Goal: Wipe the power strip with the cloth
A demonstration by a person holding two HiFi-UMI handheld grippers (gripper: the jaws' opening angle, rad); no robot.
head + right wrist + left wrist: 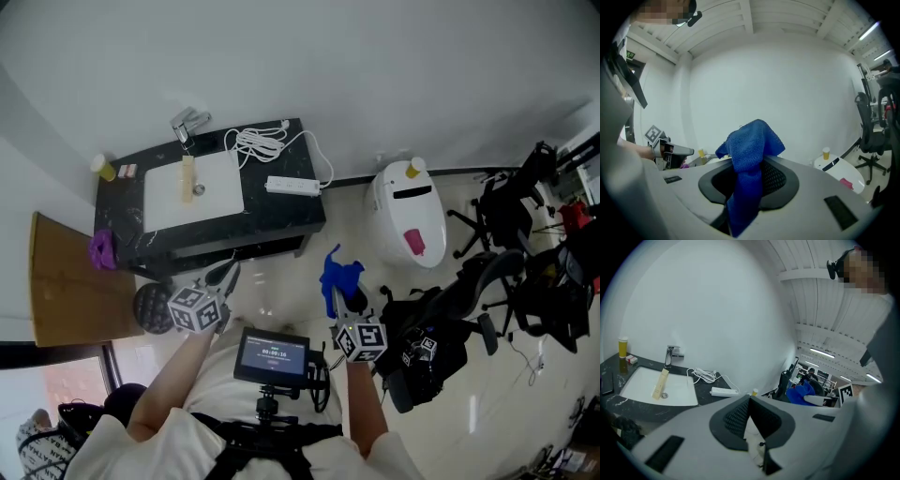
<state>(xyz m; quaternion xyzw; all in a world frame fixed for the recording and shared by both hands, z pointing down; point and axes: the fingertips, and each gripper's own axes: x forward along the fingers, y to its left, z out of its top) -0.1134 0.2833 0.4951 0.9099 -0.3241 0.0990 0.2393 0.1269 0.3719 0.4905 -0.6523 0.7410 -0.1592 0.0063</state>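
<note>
A white power strip (292, 186) lies on the right part of a black counter (281, 220), its white cable coiled behind it (258, 142). In the left gripper view, the power strip (724, 391) shows beyond the jaws. My right gripper (336, 298) is shut on a blue cloth (339, 277), held in the air in front of the counter, well short of the strip. The blue cloth (750, 152) stands up out of the right gripper (750, 165) and hangs down between its pads. My left gripper (225, 276) hovers at the counter's front edge; the left gripper (749, 400) has its jaws closed on nothing.
A white sink (192, 192) with a faucet (190, 122) and a beige tube (187, 178) fills the counter's middle. A yellow bottle (104, 167) and a purple object (102, 248) sit at the left. A white bin (411, 211) and black office chairs (506, 211) stand on the right.
</note>
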